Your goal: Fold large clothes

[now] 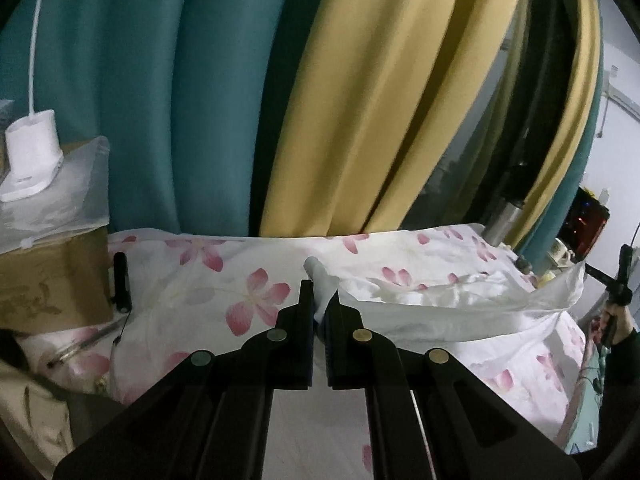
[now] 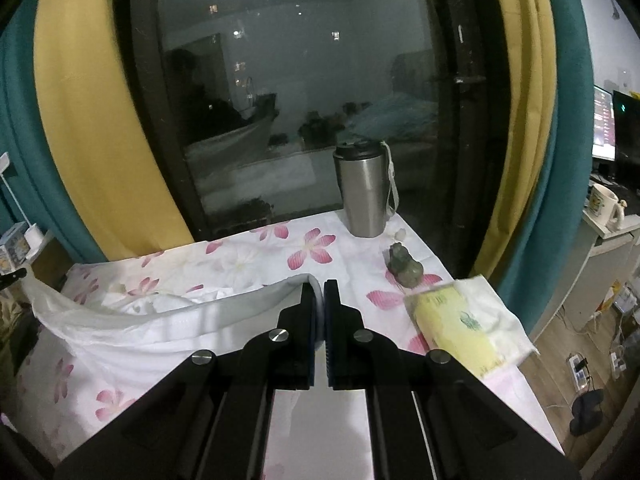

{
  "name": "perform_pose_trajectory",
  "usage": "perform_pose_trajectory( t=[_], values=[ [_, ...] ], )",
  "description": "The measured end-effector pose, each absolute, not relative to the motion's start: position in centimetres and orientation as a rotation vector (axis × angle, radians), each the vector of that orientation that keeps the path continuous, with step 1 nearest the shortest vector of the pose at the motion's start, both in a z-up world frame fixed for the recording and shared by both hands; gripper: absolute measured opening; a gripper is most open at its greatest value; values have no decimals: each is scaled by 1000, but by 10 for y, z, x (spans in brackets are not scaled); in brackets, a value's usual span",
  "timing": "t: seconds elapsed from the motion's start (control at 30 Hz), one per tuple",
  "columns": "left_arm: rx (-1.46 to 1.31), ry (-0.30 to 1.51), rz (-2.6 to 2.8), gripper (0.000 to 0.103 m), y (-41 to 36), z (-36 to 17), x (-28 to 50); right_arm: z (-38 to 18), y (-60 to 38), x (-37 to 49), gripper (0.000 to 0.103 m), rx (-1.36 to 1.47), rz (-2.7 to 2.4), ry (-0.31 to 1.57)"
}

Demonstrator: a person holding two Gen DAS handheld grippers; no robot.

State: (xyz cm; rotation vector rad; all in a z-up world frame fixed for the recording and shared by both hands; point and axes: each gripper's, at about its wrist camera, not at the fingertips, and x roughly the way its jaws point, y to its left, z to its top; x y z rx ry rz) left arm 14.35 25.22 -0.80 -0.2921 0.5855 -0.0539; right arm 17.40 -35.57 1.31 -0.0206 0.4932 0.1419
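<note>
A white garment [image 1: 460, 312] hangs stretched above a table covered with a white cloth printed with pink flowers [image 1: 224, 280]. My left gripper [image 1: 320, 292] is shut on one end of the garment's edge, a pale fold sticking out between the pads. In the right wrist view my right gripper [image 2: 319, 286] is shut on the other end of the white garment [image 2: 160, 320], whose edge sags away to the left over the flowered cloth [image 2: 280, 252]. The right gripper's far end shows at the right rim of the left wrist view.
A cardboard box [image 1: 52, 280] with a white lamp base [image 1: 32, 156], a black torch [image 1: 121, 282] and a pen [image 1: 86, 342] lie at the left. A steel tumbler [image 2: 366, 188], a small green figurine [image 2: 404, 266] and a tissue pack [image 2: 464, 328] stand at the right. Curtains and a dark window are behind.
</note>
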Motion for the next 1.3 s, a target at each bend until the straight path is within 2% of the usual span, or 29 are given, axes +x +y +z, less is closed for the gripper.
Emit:
perform_pose_trajectory(
  t=[0.67,1.3],
  values=[
    [-261,732,22,4,263,-76,250,-28,-351,287,4,59,150,548],
    [-276,866,70,5,270,-137,295,-92,-349,376,4,-35,68,749]
  ],
)
